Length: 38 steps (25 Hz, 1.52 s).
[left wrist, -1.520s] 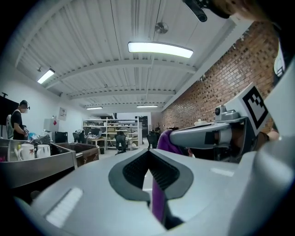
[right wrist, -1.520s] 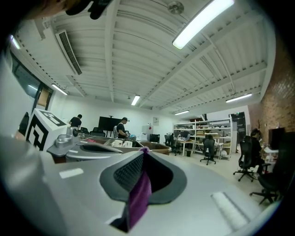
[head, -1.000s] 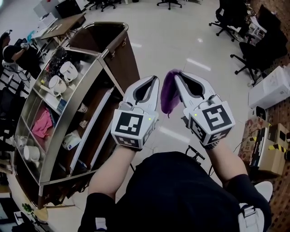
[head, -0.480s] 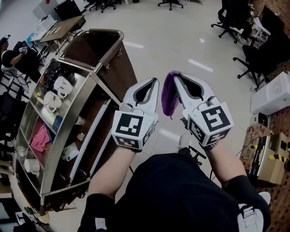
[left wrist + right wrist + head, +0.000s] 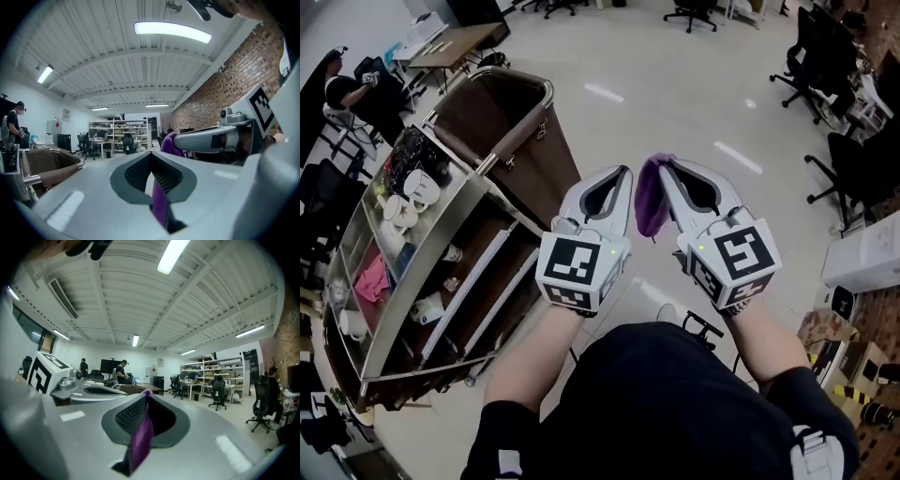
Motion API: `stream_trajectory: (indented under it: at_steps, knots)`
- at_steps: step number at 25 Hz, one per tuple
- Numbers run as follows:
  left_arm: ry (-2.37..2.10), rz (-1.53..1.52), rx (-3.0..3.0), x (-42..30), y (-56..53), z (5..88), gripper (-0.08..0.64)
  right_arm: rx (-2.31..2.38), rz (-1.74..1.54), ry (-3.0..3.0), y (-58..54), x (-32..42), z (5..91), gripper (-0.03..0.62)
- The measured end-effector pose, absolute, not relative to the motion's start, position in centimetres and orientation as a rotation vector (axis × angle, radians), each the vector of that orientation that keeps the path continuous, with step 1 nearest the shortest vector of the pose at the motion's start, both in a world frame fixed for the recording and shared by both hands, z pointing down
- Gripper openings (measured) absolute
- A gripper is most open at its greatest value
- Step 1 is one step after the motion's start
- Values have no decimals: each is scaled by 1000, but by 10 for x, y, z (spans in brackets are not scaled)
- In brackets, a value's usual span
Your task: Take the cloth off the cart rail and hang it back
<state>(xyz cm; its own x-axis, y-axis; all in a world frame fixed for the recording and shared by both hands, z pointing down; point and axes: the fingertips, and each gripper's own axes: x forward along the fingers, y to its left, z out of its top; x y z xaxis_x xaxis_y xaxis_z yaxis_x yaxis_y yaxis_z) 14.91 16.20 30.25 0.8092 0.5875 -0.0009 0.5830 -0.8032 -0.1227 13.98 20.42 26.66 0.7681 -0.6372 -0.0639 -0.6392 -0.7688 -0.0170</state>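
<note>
A purple cloth (image 5: 652,202) hangs in the air between my two grippers, which I hold side by side at chest height, pointing level. My left gripper (image 5: 623,173) is shut on a strip of the cloth (image 5: 160,206). My right gripper (image 5: 661,167) is shut on another part of the cloth (image 5: 140,441), which bunches at its tip. The cart (image 5: 441,272) stands to my left. Its steel rail (image 5: 514,141) runs round a brown bag and is bare. Both grippers are to the right of the cart and apart from it.
The cart's shelves hold white cups (image 5: 408,187) and a pink cloth (image 5: 373,281). Office chairs (image 5: 853,159) stand at the right, with a white box (image 5: 862,258) and cardboard boxes (image 5: 830,347) below them. A person (image 5: 347,89) sits by a desk (image 5: 455,42) at the far left.
Both grippers keep their hold on the cloth and have moved together across the floor. The cart has slid left and turned in the head view, and the chairs have shifted toward the right edge.
</note>
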Motion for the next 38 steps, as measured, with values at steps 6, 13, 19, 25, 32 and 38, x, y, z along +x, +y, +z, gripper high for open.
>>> stream_trajectory:
  at_steps: [6, 13, 19, 25, 32, 38]
  knots:
    - [-780, 60, -2923, 177, 195, 297, -11, -2855, 91, 1176, 239, 174, 265, 20]
    - [-691, 38, -2948, 201, 227, 309, -11, -2785, 81, 1268, 268, 205, 266, 20]
    - [-642, 34, -2952, 223, 233, 313, -11, -2753, 71, 1311, 272, 228, 274, 20]
    - [-614, 55, -2965, 254, 226, 320, -11, -2746, 74, 1343, 266, 256, 285, 20]
    - [-566, 76, -2988, 307, 210, 323, -11, -2742, 78, 1402, 249, 309, 290, 20]
    - [-473, 92, -3013, 356, 186, 314, -11, -2713, 50, 1485, 226, 363, 288, 20]
